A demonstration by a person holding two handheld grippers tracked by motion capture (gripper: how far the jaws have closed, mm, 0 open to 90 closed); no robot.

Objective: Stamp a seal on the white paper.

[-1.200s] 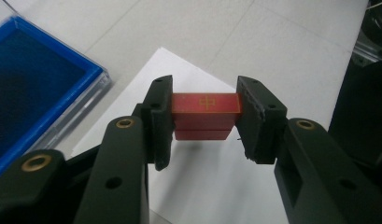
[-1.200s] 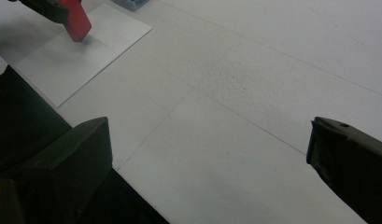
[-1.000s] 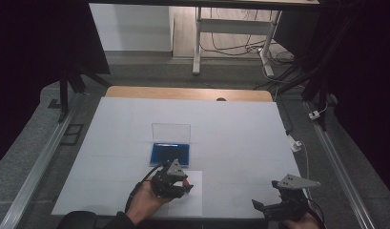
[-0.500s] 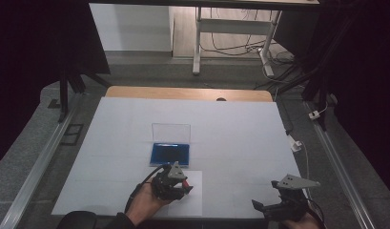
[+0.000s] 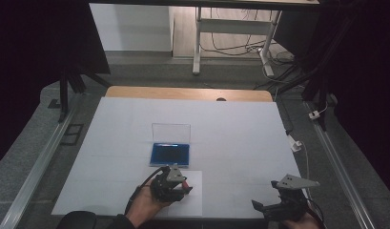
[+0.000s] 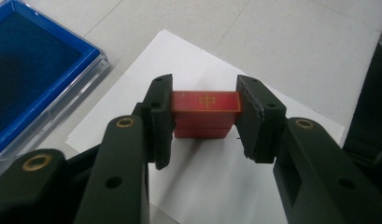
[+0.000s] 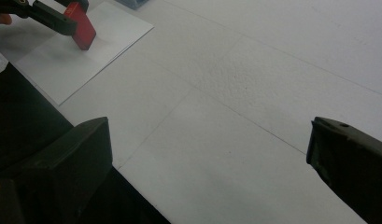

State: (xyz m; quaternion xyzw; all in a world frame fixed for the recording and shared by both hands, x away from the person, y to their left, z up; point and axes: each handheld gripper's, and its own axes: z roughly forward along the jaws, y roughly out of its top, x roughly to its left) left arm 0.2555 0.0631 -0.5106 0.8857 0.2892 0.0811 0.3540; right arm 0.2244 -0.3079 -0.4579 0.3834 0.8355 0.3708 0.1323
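Dim, dark-edged room; table evenly lit, soft shadows, near claws perhaps slightly blurred

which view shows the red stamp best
The left gripper view: the red stamp sits close and centred between the left tool's pads, its gold mark legible. The right gripper view shows it small at the top left corner; the high view shows only a red speck.

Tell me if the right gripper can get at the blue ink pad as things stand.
Probably yes: the right gripper is open and holds nothing, and bare table lies between it and the blue ink pad. The left gripper, clamping the red stamp, sits beside that path.
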